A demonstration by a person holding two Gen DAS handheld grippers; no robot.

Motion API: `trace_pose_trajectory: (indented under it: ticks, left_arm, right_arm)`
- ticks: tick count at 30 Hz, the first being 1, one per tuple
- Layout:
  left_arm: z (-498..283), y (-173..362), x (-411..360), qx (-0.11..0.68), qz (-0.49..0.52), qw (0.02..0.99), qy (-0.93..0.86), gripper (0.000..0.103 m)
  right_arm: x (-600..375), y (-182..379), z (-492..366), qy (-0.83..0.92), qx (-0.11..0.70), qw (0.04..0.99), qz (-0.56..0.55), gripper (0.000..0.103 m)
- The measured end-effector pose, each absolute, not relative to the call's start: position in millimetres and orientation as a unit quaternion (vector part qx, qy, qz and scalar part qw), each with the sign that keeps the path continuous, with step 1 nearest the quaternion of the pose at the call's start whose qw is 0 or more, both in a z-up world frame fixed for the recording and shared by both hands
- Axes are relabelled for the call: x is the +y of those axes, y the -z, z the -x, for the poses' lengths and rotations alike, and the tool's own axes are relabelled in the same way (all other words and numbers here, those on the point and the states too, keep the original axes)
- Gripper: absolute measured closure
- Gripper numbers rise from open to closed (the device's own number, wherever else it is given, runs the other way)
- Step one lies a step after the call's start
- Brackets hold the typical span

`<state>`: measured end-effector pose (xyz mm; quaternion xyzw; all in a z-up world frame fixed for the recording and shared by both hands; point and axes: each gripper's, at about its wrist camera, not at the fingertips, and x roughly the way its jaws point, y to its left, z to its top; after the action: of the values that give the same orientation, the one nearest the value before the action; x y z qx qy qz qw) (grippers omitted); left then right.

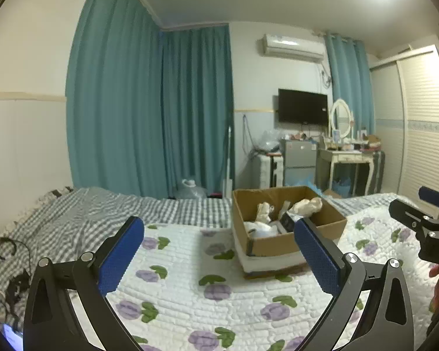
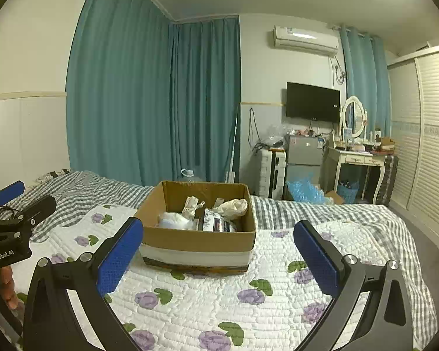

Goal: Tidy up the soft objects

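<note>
An open cardboard box (image 2: 199, 237) stands on the white quilt with purple flowers (image 2: 207, 295). It holds several soft items: cream cloth bundles (image 2: 232, 207), a white bundle (image 2: 175, 220) and a dark printed packet (image 2: 218, 223). My right gripper (image 2: 218, 228) is open and empty, a short way in front of the box. My left gripper (image 1: 219, 228) is open and empty, to the left of the box (image 1: 281, 244), which shows in the left wrist view with the same cloth items (image 1: 305, 206) inside. Each gripper shows at the edge of the other's view.
A grey checked bedsheet (image 1: 102, 210) covers the bed beyond the quilt. Cables and a headset (image 1: 4, 247) lie at the bed's left edge. Teal curtains, a small fridge (image 2: 304, 158), a dressing table (image 2: 360, 158) and a wardrobe (image 2: 424, 152) stand past the bed.
</note>
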<state>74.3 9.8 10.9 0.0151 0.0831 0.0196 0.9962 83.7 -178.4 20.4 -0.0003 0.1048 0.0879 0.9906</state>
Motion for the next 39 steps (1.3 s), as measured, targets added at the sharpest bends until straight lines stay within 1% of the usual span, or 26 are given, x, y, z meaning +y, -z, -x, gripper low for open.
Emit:
trace_pose_trajectory:
  ticks: [22,39]
  left_arm:
    - [-85,0,11,0.127,-0.007,0.992,0.0,0.0]
    - [-87,5,12,0.131,-0.013,0.991,-0.004,0.0]
  right_arm:
    - [-178,-16,-88,-0.086,0.115,0.99,-0.005,0.0]
    - [-175,-13,-90,-0.083,0.118,0.989,-0.003,0.0]
